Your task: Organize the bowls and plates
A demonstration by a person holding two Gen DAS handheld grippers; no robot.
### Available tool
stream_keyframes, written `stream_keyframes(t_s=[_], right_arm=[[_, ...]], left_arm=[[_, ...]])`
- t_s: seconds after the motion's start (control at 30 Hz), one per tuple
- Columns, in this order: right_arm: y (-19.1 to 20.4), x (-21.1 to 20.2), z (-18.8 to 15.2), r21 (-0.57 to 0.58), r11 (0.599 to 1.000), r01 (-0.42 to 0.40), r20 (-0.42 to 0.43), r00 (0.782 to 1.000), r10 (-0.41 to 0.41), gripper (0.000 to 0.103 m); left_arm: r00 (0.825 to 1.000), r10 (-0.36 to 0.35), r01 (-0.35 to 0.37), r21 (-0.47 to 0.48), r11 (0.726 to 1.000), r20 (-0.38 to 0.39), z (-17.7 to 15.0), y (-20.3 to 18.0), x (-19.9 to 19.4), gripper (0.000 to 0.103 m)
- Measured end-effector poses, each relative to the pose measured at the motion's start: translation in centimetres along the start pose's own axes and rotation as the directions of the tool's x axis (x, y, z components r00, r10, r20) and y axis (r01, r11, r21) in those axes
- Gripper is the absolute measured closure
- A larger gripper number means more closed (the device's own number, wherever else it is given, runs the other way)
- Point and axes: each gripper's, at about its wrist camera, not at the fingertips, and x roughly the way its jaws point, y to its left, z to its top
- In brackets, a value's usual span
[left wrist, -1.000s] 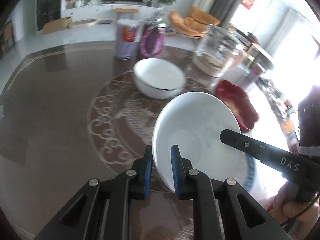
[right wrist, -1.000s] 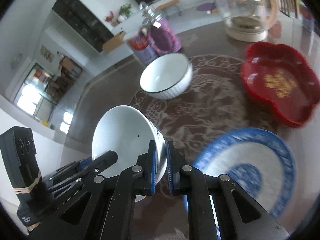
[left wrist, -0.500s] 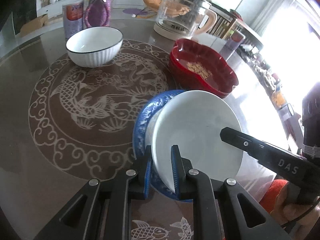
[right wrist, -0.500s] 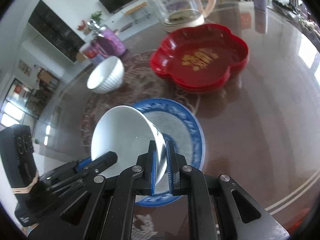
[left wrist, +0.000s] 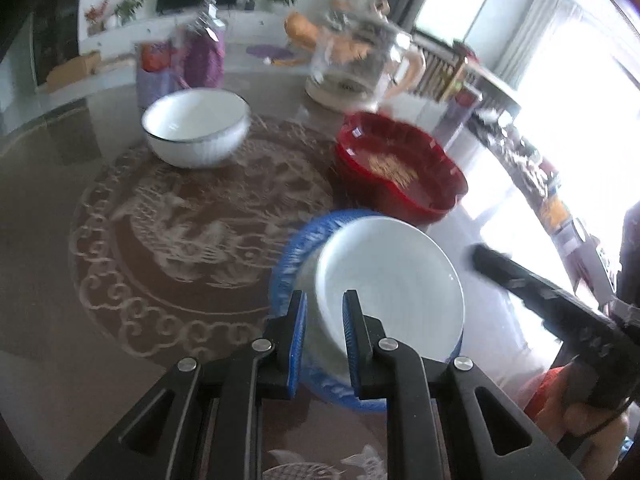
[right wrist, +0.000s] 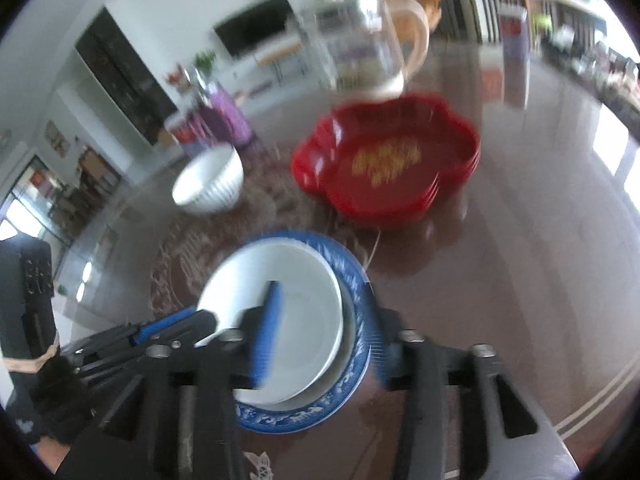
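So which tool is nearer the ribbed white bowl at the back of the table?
Left. The left tool, shut on the small white bowl over the blue plate, sits on the ribbed white bowl's side; the right tool, jaws opening, is on the small bowl's far side.

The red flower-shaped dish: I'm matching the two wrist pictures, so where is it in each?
Left wrist view: red flower-shaped dish right of centre, beyond the blue plate.
Right wrist view: the dish upper centre-right, again beyond the blue plate.
Shared landmark: glass kettle behind the dish.
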Motion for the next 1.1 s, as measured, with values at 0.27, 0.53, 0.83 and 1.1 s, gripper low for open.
stream_keyframes(t_s=[0.27,0.53,0.83,1.1], right_arm=[[-7.3,-2.9,-5.5,0.117,0.963,0.242,0.083,0.964,-0.252,0.037],[-10.2,-1.9,-6.8,0.162,0.942,0.293,0.025,0.953,-0.301,0.037],[-9.9,-0.6,-7.6,0.135,0.942,0.308,0.009,0.95,-0.312,0.037],[-9.7,-0.4,-7.7,0.127,0.937,0.324,0.01,0.945,-0.328,0.037]], left_arm=[[0.982,0.188,-0.189,-0.119,0.975,-0.015,-3.3,7.0,1.2,0.084],[0.956,0.292,-0.286,-0.142,0.948,0.027,-3.8,9.4,2.1,0.084],[0.914,0.4,-0.389,-0.133,0.912,0.069,-3.2,10.1,2.5,0.033],[0.897,0.433,-0.421,-0.119,0.899,0.09,-3.0,10.3,2.9,0.016]])
